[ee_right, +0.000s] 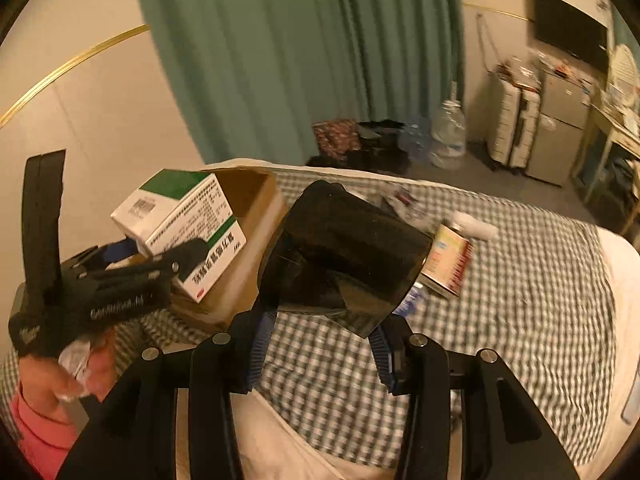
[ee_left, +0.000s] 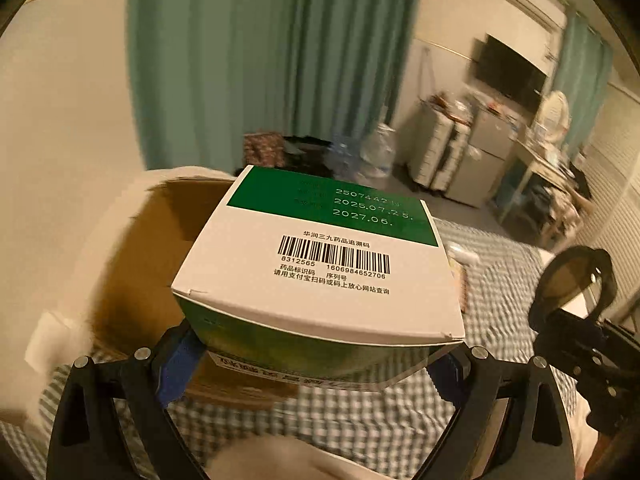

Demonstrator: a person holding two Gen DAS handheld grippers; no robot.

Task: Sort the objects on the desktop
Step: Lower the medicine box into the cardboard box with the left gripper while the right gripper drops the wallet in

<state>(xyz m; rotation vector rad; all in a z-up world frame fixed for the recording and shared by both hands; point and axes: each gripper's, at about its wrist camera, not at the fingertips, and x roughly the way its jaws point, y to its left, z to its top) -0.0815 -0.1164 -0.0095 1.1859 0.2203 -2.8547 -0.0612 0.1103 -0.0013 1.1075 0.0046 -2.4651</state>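
My left gripper (ee_left: pixel 316 360) is shut on a green and white medicine box (ee_left: pixel 320 264), barcode face up, held in the air above the checked cloth (ee_left: pixel 360 412). An open brown cardboard box (ee_left: pixel 140 264) stands just behind it. In the right wrist view my right gripper (ee_right: pixel 324 332) is shut on black sunglasses (ee_right: pixel 344 252), its blue pads pressing on their lower edge. To the left in that view are the left gripper (ee_right: pixel 160 260), the medicine box (ee_right: pixel 180 220) and the cardboard box (ee_right: pixel 256 216). The sunglasses (ee_left: pixel 572 284) also show at the right edge of the left wrist view.
A small colourful carton (ee_right: pixel 448 260) and a white roll-like item (ee_right: pixel 476 226) lie on the checked cloth (ee_right: pixel 520 300) beyond the sunglasses. A hand in a pink sleeve (ee_right: pixel 44 420) holds the left gripper. Green curtains, water bottles, drawers and a desk stand behind.
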